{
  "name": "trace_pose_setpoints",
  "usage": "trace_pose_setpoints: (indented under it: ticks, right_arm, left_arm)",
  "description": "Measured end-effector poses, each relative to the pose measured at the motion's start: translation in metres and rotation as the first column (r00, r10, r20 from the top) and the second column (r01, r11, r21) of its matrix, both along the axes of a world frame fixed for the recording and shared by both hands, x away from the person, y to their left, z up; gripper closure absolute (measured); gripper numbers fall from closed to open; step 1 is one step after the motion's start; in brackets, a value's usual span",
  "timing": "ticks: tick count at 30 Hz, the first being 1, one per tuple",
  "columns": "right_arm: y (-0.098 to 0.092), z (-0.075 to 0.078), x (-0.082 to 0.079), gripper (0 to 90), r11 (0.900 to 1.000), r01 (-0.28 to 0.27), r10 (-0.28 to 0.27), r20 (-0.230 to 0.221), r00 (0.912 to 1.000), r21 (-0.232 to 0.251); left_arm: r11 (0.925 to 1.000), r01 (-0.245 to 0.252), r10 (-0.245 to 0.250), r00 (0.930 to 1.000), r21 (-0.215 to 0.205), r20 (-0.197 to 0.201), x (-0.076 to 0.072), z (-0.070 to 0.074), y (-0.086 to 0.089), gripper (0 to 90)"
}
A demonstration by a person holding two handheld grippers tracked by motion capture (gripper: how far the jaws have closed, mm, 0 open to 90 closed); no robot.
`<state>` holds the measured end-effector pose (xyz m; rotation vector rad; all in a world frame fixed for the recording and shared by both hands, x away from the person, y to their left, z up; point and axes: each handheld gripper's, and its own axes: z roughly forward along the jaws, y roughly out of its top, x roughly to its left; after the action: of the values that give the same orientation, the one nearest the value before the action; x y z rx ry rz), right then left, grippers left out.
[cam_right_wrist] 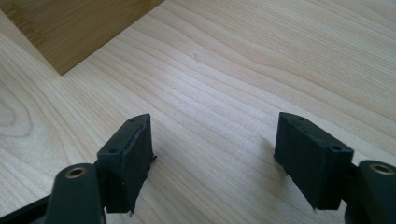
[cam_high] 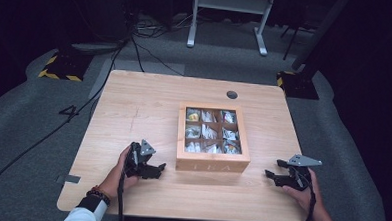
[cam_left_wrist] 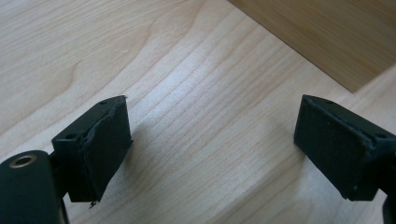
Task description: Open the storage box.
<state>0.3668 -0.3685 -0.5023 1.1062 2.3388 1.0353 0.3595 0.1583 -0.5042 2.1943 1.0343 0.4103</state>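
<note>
A wooden tea box [cam_high: 211,164] with nine compartments of tea bags [cam_high: 208,132] stands on the light wooden table [cam_high: 134,108], right of centre. My left gripper [cam_high: 157,169] rests on the table just left of the box's front corner, open and empty. My right gripper [cam_high: 272,175] sits right of the box near the front edge, also open and empty. In the left gripper view my gripper [cam_left_wrist: 212,147] faces bare tabletop with the box wall [cam_left_wrist: 327,32] at top right. In the right gripper view my gripper [cam_right_wrist: 212,156] has the box corner [cam_right_wrist: 70,28] at top left.
A round cable hole [cam_high: 231,94] is in the table behind the box. Cables [cam_high: 58,124] run over the grey carpet at left. A white desk frame [cam_high: 228,17] stands beyond the table. A piece of tape [cam_high: 68,178] marks the left front edge.
</note>
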Motion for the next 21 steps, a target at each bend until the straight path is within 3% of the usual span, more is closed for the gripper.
trace_pose_setpoints:
  ticks: [4,8,14,16,21]
  right_arm:
    - [-0.001,0.004,-0.001,28.5,0.999,0.001,-0.001,0.000,1.0000,0.041]
    - [0.006,0.025,-0.007,30.6,0.996,-0.021,0.017,0.053,0.9984,0.084]
    - [0.024,0.044,-0.014,36.0,0.995,-0.055,0.049,0.077,0.9959,0.078]
    - [0.037,0.051,-0.017,38.5,0.991,-0.107,0.100,0.086,0.9913,0.084]
    - [0.051,0.056,-0.018,41.2,0.985,-0.150,0.143,0.082,0.9864,0.086]
  left_arm:
    - [0.9997,0.023,-0.023,0.9997,-0.001,-0.003,0.001,0.000,0.001,11.2]
    - [0.9979,0.065,-0.065,0.9978,-0.010,-0.014,0.002,0.000,0.005,11.2]
    - [0.9977,0.067,-0.068,0.9976,-0.010,-0.012,0.002,0.000,0.005,11.2]
    - [0.9975,0.069,-0.069,0.9976,-0.013,-0.012,0.002,-0.001,0.005,11.3]
    - [0.9967,0.080,-0.081,0.9967,-0.012,-0.013,0.002,-0.001,0.006,11.4]
